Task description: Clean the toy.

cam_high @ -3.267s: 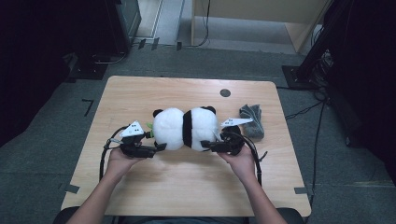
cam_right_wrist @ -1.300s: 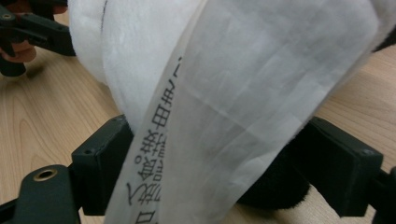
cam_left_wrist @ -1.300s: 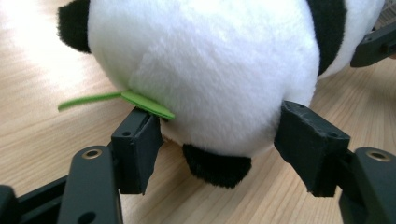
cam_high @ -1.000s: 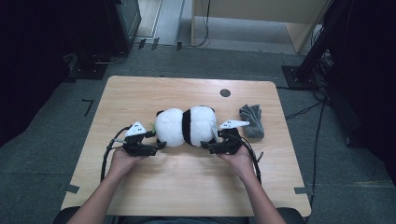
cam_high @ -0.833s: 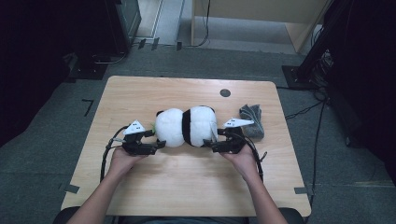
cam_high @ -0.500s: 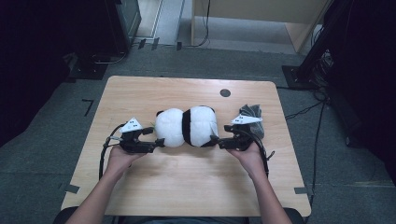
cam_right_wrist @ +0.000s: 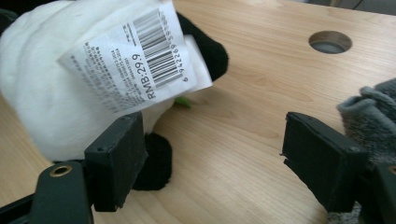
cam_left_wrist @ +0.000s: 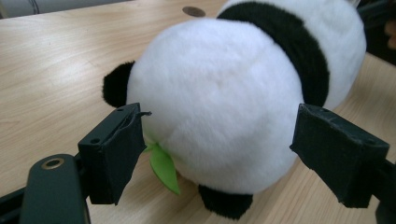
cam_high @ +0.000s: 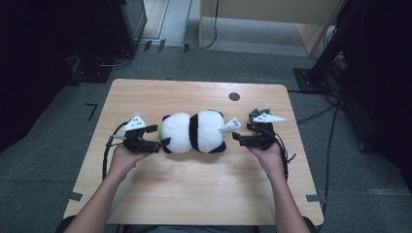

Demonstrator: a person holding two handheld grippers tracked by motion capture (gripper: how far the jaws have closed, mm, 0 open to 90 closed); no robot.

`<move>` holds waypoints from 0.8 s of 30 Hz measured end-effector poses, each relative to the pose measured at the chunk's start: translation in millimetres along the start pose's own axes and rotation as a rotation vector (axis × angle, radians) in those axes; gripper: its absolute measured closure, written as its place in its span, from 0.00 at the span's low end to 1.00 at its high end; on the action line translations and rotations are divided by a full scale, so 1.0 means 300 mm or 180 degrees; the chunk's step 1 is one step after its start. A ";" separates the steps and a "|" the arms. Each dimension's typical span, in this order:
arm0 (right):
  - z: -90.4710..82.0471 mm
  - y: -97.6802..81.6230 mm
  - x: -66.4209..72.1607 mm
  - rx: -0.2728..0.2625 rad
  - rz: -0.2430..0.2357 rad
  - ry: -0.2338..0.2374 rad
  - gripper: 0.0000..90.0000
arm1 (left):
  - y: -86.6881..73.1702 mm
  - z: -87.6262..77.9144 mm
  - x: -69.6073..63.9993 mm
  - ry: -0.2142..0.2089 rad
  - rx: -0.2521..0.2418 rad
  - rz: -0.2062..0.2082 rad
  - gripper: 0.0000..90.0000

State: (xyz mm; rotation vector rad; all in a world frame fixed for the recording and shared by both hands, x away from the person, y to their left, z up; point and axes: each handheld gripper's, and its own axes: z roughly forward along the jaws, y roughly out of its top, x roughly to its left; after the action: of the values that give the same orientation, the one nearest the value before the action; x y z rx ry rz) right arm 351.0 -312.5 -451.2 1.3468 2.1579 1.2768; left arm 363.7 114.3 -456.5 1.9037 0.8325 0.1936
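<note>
A black-and-white panda plush (cam_high: 194,132) lies on its side in the middle of the wooden table (cam_high: 194,194). My left gripper (cam_high: 164,143) sits at the plush's left end. In the left gripper view the white head (cam_left_wrist: 215,107) and a green leaf (cam_left_wrist: 163,168) lie between the jaws of this gripper (cam_left_wrist: 222,116). These jaws have just been opening, and the pads stand off the fur. My right gripper (cam_high: 235,137) hovers open just right of the plush, near its barcode tag (cam_right_wrist: 135,56). Its jaws have just been closing a little, and only bare table lies between them (cam_right_wrist: 215,126).
A crumpled grey cloth (cam_high: 257,115) lies at the table's right, just behind my right gripper, and it touches the right jaw in the right gripper view (cam_right_wrist: 369,116). A round cable hole (cam_high: 234,96) sits at the back of the table. Cables trail from both grippers.
The left jaws have spread off the plush's head, and that hand has lifted slightly. The right gripper has drawn away to the right, leaving a gap to the plush. The plush stays put.
</note>
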 end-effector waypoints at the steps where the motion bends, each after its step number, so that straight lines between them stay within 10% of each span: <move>1: 0.002 0.000 -0.006 0.0013 0.0014 -0.0012 0.24 | 0.007 0.003 0.004 -0.0009 0.0015 -0.0002 0.18; 24: -0.033 0.023 -0.213 -0.0052 0.0179 -0.0519 0.26 | 0.006 0.074 0.026 -0.0031 0.0112 0.0059 0.18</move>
State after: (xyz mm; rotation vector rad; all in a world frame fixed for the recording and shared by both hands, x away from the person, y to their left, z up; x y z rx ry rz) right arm 381.7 -369.8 -452.6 1.4607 2.0092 1.1585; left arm 380.9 102.3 -467.4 1.9442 0.8169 0.1818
